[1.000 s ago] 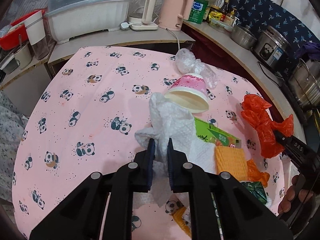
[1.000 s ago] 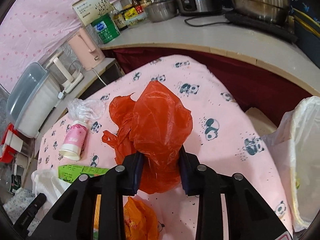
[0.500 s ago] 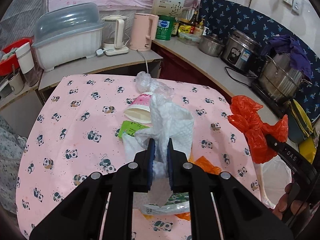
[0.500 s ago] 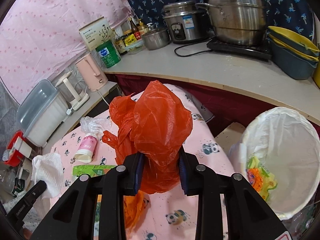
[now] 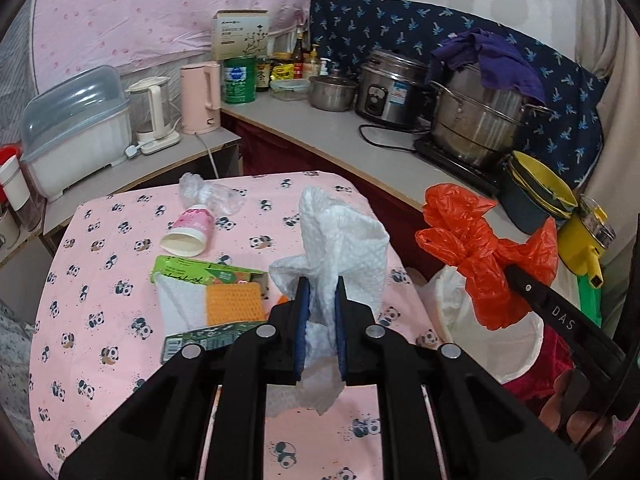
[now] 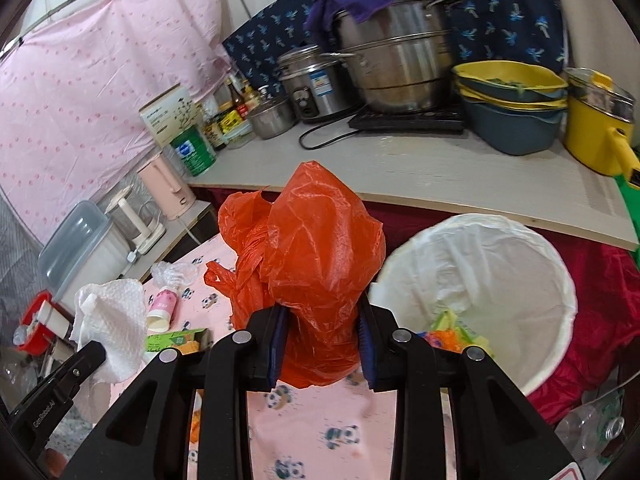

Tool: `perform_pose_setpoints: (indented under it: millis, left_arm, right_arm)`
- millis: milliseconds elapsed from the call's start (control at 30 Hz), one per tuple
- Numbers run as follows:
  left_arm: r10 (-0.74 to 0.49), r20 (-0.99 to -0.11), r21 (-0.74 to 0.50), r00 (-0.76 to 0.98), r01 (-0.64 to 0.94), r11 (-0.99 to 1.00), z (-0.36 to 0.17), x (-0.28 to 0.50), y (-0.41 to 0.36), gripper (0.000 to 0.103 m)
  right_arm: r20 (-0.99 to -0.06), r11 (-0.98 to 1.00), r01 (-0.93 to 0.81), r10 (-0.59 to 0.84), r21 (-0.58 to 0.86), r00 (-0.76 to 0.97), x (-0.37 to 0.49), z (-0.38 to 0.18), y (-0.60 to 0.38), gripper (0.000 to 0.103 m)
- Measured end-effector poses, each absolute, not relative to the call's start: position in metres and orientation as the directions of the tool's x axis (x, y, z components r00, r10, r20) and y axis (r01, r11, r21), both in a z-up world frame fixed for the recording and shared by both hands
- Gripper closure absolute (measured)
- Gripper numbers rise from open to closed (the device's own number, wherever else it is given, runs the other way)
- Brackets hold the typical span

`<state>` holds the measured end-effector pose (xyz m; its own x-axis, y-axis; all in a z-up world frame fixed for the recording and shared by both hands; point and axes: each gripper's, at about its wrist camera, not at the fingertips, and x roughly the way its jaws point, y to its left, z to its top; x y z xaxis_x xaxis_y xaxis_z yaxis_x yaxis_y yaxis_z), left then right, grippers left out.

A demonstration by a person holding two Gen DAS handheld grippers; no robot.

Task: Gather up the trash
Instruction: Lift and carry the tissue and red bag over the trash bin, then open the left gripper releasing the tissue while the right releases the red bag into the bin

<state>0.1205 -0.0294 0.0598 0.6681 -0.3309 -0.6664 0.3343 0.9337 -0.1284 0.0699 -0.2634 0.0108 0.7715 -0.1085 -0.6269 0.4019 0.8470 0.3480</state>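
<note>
Left gripper: angled downward above the table, jaws pinched on a white paper towel that stands up between the blue pads and hangs below them, clear of the cloth.

Right gripper: likewise tilted down, jaws clamped on a crumpled red plastic bag; held over the table's edge, just beside the white-lined trash bin. A hand shows at the lower right of the left view, behind this gripper's black arm.

Bin: beside the table, already holding some orange and yellow-green scraps.

Table, panda-print pink cloth: near the left gripper lie a dark green packet, an orange mesh piece, another white towel and a green carton. Beyond these, a pink paper cup on its side, touching a clear plastic bag.

Counter behind: pink kettle, rice cooker, large steel pot.
</note>
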Motion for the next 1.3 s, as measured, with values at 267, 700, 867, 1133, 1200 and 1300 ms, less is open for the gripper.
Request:
perform_pose_setpoints:
  millis: [267, 700, 867, 1133, 1200, 1300]
  left_arm:
    - [-0.392, -0.67, -0.094, 0.631, 0.452, 0.887, 0.062, 0.092, -0.098, 0.092]
    - [-0.466, -0.702, -0.048, 0.538, 0.617, 0.785, 0.044, 0.059, -0.195, 0.091]
    - [-0.501, -0.717, -0.064, 0.485, 0.67, 0.74, 0.034, 0.055, -0.227, 0.091]
    - [-0.539, -0.745, -0.108, 0.393, 0.726, 0.679, 0.01, 0.058, -0.265, 0.09]
    - [-0.543, -0.745, -0.111, 0.388, 0.73, 0.674, 0.005, 0.06, -0.27, 0.088]
    - [-0.539, -0.746, -0.11, 0.392, 0.725, 0.68, -0.003, 0.065, -0.276, 0.085]
  right_arm:
    - [-0.621, 0.797, 0.485, -0.183, 0.36, 0.762, 0.018, 0.01, -0.311, 0.074]
    - [-0.634, 0.693, 0.611, -0.283, 0.383, 0.719, -0.049, -0.009, -0.377, 0.074]
    - [-0.641, 0.656, 0.648, -0.314, 0.387, 0.7, -0.067, -0.015, -0.395, 0.074]
    - [-0.659, 0.617, 0.688, -0.34, 0.381, 0.67, -0.083, -0.027, -0.414, 0.074]
    - [-0.664, 0.613, 0.693, -0.341, 0.38, 0.665, -0.083, -0.029, -0.417, 0.074]
    - [-0.671, 0.612, 0.696, -0.339, 0.375, 0.66, -0.081, -0.033, -0.419, 0.074]
